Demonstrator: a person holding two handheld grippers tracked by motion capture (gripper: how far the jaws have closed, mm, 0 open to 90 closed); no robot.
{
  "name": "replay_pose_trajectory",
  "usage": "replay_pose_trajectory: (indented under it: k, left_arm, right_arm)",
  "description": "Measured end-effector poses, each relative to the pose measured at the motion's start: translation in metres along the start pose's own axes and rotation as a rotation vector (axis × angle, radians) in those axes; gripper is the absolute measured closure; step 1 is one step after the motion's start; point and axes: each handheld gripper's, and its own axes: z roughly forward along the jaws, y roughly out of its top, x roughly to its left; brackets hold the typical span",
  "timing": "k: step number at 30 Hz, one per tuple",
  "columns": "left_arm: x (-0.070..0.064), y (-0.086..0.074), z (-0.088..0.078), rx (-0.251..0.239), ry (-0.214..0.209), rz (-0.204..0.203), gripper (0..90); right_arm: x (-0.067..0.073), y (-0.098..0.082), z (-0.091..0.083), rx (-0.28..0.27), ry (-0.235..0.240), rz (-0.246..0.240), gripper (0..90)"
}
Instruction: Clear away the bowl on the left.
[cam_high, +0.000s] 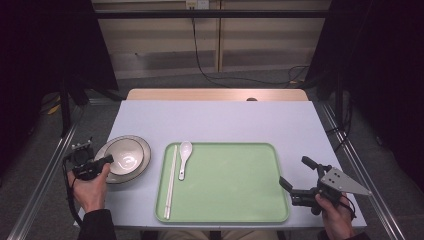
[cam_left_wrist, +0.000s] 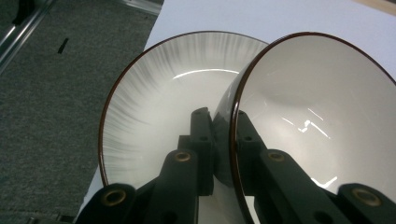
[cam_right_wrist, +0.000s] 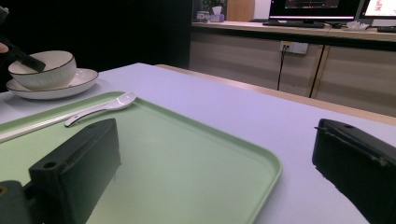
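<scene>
Your left gripper has its jaws clamped on the near rim of the bowl — one jaw inside the wall, one outside, as the left gripper view makes plain. That rim pinch suits a thin wall that the jaws cannot span whole. The bowl sits on the plate at the left of the desk, just beside the green tray, where the chopsticks and spoon already lie. Your right gripper waits off the tray's right edge, jaws wide apart and empty — clear of the space where the bowl would likely go.
</scene>
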Motion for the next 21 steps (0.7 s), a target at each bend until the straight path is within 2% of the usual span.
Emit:
replay_pose_trajectory:
  k: [4, 9, 10, 17, 21]
  left_arm:
    - [-0.004, -0.002, -0.010, -0.035, -0.018, -0.012, 82.3]
    - [-0.012, -0.005, -0.021, -0.062, -0.037, -0.002, 82.3]
    - [-0.013, -0.006, -0.022, -0.065, -0.054, -0.002, 82.3]
    - [-0.033, -0.008, -0.023, -0.068, -0.075, 0.040, 82.3]
    - [-0.044, -0.008, -0.022, -0.068, -0.115, 0.067, 82.3]
  right_arm:
    - [0.000, 0.000, 0.000, 0.001, -0.001, 0.001, 0.5]
    - [0.000, 0.000, 0.000, 0.001, -0.001, 0.000, 0.5]
    - [0.000, 0.000, 0.000, 0.000, -0.002, 0.000, 0.5]
    - [0.000, 0.000, 0.000, 0.001, -0.001, 0.000, 0.5]
    - [0.000, 0.000, 0.000, 0.001, 0.000, 0.000, 0.5]
